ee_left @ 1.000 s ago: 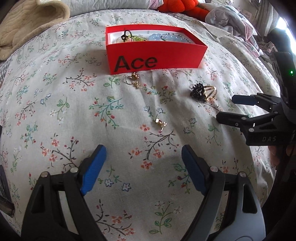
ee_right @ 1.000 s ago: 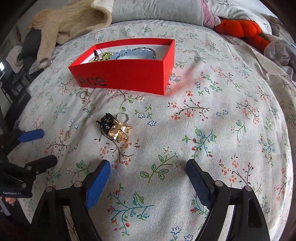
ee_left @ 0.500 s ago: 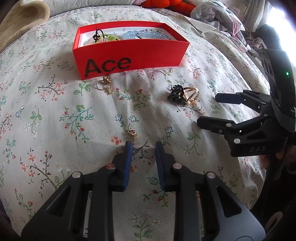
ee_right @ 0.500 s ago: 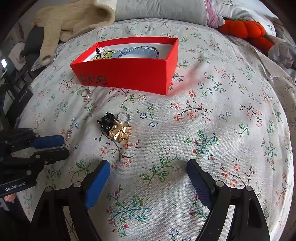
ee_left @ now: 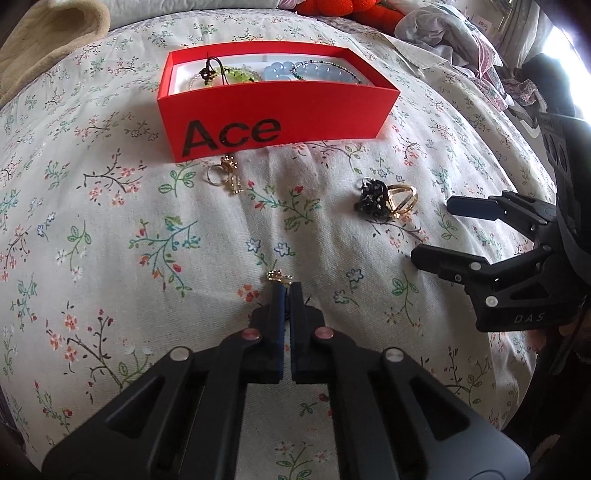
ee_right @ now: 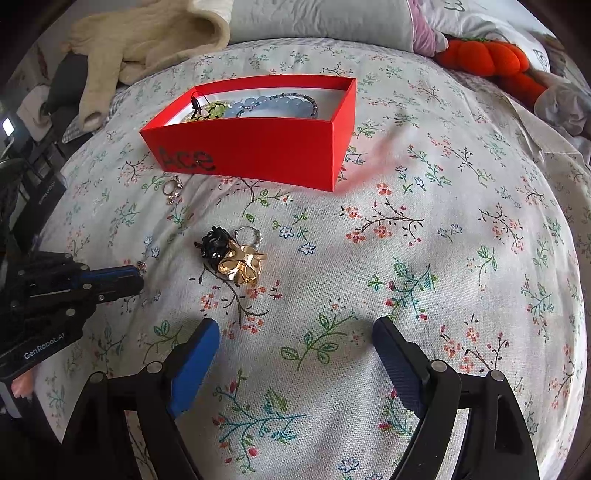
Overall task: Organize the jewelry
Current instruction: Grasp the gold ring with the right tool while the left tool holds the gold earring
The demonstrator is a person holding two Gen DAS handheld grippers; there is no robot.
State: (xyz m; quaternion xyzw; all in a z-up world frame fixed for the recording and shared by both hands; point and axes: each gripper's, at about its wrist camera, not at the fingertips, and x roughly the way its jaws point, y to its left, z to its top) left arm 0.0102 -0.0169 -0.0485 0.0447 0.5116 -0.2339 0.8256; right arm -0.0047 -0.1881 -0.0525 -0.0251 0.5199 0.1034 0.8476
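A red box marked "Ace" point(ee_left: 280, 110) point(ee_right: 258, 151) holds bead bracelets on the floral bedspread. My left gripper point(ee_left: 285, 286) is shut on a small gold earring point(ee_left: 279, 276) at its tips; it also shows in the right wrist view point(ee_right: 137, 275). A gold ring with an earring point(ee_left: 225, 173) point(ee_right: 171, 188) lies in front of the box. A black flower ring and a gold ring point(ee_left: 386, 199) point(ee_right: 232, 256) lie together to the right. My right gripper point(ee_right: 295, 343) is open and empty, short of those rings; it also shows in the left wrist view point(ee_left: 430, 229).
A beige blanket point(ee_right: 147, 33) lies at the back left, an orange plush toy point(ee_right: 491, 62) and rumpled clothes point(ee_left: 454, 33) at the back right. A small silver ring point(ee_right: 245, 234) lies behind the gold ring.
My left gripper moved forward and closed from wide open onto the small gold earring. My right gripper stayed open and barely moved.
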